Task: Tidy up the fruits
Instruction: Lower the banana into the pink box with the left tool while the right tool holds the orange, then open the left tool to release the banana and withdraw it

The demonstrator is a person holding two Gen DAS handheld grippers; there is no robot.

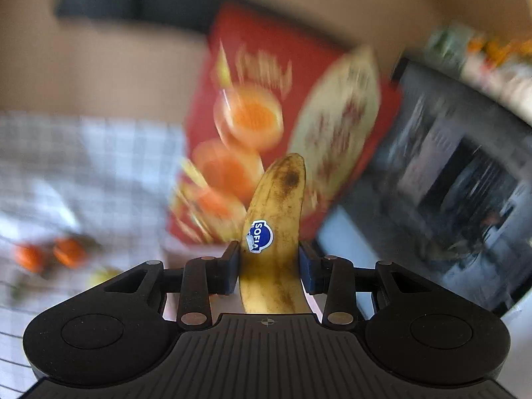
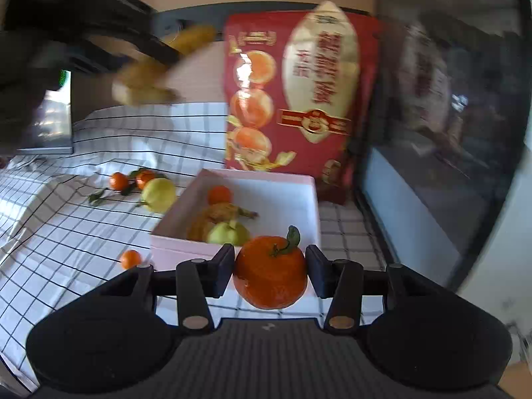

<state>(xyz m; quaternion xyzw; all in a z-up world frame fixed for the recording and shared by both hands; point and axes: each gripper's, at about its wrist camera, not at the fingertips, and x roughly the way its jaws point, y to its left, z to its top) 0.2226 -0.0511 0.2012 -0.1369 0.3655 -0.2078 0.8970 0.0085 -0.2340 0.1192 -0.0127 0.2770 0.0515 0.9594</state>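
My left gripper [image 1: 269,266] is shut on a spotted yellow banana [image 1: 276,226] with a blue sticker, held up in the air. The right wrist view shows that banana [image 2: 159,63] blurred at the upper left, above the table. My right gripper [image 2: 270,271] is shut on a large orange [image 2: 270,276] with a green stem, just in front of the white box [image 2: 299,206]. The box holds a small orange [image 2: 219,195], a banana [image 2: 219,214] and a green pear [image 2: 229,232].
A checked cloth [image 2: 66,232] covers the table. On it lie two small oranges with leaves [image 2: 133,179], a yellow pear [image 2: 159,194] and one small orange [image 2: 130,259]. A red fruit bag [image 2: 299,93] stands behind the box. A dark appliance [image 2: 442,133] stands at right.
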